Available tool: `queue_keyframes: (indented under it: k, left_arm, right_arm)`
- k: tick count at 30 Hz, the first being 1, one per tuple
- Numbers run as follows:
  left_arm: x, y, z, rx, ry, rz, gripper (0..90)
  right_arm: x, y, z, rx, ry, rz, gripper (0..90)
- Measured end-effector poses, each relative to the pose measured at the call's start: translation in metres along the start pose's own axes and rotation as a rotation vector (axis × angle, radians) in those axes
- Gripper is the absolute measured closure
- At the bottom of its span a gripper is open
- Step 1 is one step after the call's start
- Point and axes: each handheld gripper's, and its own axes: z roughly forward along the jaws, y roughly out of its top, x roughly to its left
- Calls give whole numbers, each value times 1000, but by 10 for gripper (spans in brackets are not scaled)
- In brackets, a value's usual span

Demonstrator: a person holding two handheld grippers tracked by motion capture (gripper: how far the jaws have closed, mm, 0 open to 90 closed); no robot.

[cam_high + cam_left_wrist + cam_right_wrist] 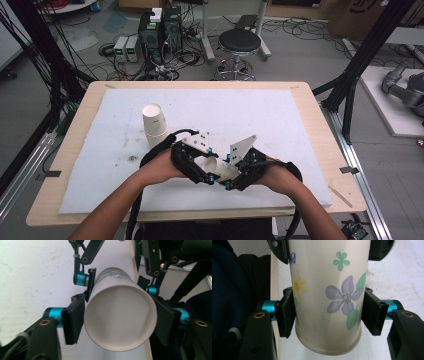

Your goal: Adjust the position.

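2 grippers met over 1 paper cup (210,166) near the front edge of the table (305,100), held clear of the white mat (260,112) between the person's hands. The left gripper (117,318) had its pads against the cup's sides close to the open rim, which faced that gripper's camera, and its jaws were closed down onto the cup. The right gripper (328,315) was clamped on the same cup near its closed bottom, pads pressed to the flowered wall on both sides (the wall looked slightly squeezed there).

1 more stack of cups (155,126) stood upside down on the mat, just beyond the left gripper and apart from it.

My reading was that the step in hand was pulling apart nested cups taken from that stack, or passing the cup from 1 gripper to the other; I could not tell from the pictures whether a second cup sat inside the held one. With both ends gripped, the next move seemed to call for a straight pull along the cup's length, each gripper drawing away from the other without twisting. Thin paper would crush easily, so the grip needed to stay light, and 1 side would have to let go if this was a handover.
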Motion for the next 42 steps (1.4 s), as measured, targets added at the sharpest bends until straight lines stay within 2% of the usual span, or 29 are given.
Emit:
queue_keyframes:
  k: [5,9,11,12,13,14,16,17,18,19,20,24,26,27,29,32,35,38,42]
  left_arm:
    - [-1,-1,2,11,4,16,367]
    - [0,-5,0,-25,17,-2,372]
    - [0,-11,-1,-62,22,-21,372]
    - [1,-13,-2,-71,22,-26,373]
    - [1,-16,-2,-89,24,-30,373]
    - [1,-19,-3,-110,21,-37,373]
    - [0,-25,-3,-139,27,-46,373]
    - [0,-26,-3,-143,27,-43,373]
    - [0,-29,-3,-160,28,-44,372]
    - [0,-31,-3,-173,31,-49,372]
    - [0,-33,-3,-180,37,-51,372]
    - [-1,-42,-4,-236,53,-67,371]
    - [-1,-45,-5,-264,62,-73,371]
    - [-2,-48,-5,-285,64,-79,371]
    - [-2,-52,-6,-316,74,-85,371]
    - [-3,-57,-6,-344,86,-86,372]
    - [-4,-61,-6,-367,97,-91,372]
    - [-5,-64,-6,-384,105,-92,372]
    - [-5,-69,-7,-418,111,-90,373]
  right_arm:
    - [-1,0,1,22,6,-1,366]
    - [-2,-2,0,-3,-5,11,298]
    - [-2,-4,-3,-44,-13,38,214]
    - [-3,-6,-6,-75,-26,51,207]
    - [-4,-11,-11,-136,-18,77,199]
    - [-4,-11,-11,-136,-18,77,199]
    - [-3,-18,-17,-229,-22,99,195]
    - [-3,-18,-17,-229,-22,99,195]
    - [-3,-20,-18,-247,-22,104,195]
    - [-2,-24,-20,-295,-25,114,195]
    - [-2,-24,-20,-295,-25,114,195]
    - [1,-36,-23,-395,-46,176,195]
    - [1,-38,-23,-406,-53,187,195]
    - [3,-43,-22,-435,-81,211,195]
    - [4,-44,-22,-447,-88,216,195]
    - [8,-54,-20,-497,-110,234,195]
    - [9,-58,-19,-518,-126,238,195]
    - [10,-63,-17,-542,-127,249,196]
    - [11,-65,-16,-545,-121,251,196]
